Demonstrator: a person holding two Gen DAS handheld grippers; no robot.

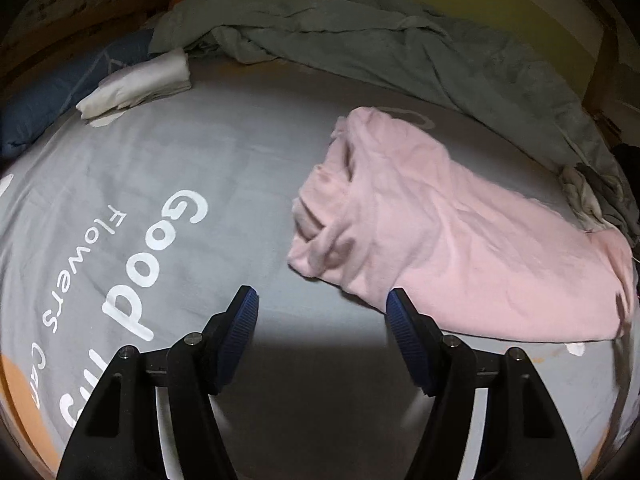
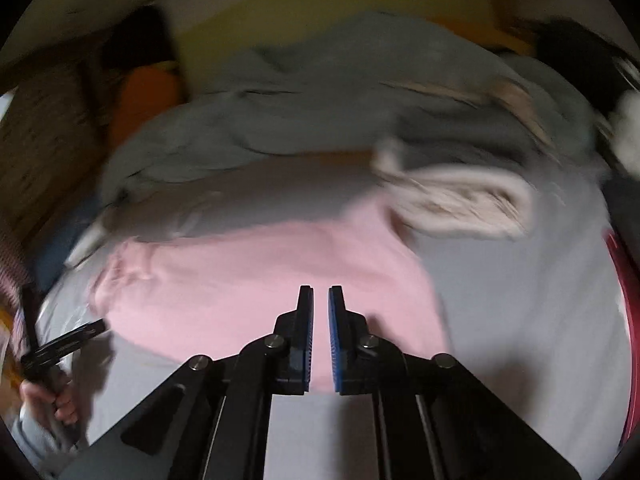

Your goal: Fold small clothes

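A pink garment lies loosely folded and rumpled on the grey printed bed sheet. My left gripper hovers open above bare sheet just off the garment's near left edge, with nothing between its blue pads. In the right wrist view, which is blurred, the pink garment spreads under my right gripper, whose jaws stand almost together and empty above the cloth. At that view's left edge a hand holds the left gripper.
A folded white garment rests by a blue pillow at the far left. A crumpled grey duvet runs along the back. Cream and grey clothes lie heaped beyond the pink one. A red rim shows at the right edge.
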